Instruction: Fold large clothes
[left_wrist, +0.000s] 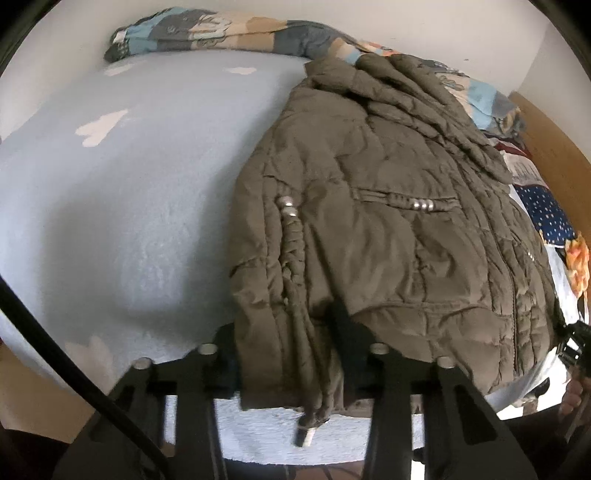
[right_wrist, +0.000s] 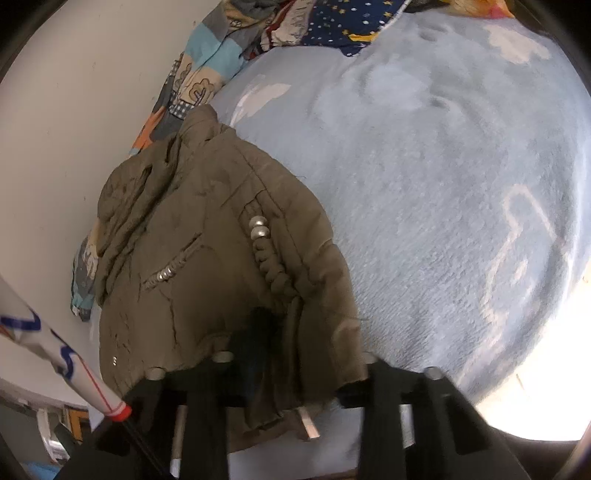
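Fingers (left_wrist: 347, 328) pinch crumpled olive jacket (left_wrist: 388, 221).

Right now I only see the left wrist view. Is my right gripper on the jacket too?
Observer: Yes. The right gripper has the bottom edge of the jacket between its fingers.
Kid: What's on the bed beside it?
Observer: A white music note on the blue blanket, to the right of the jacket.
Kid: Is anything close to my gripper?
Observer: A white pole with a red tip, just left of the gripper.
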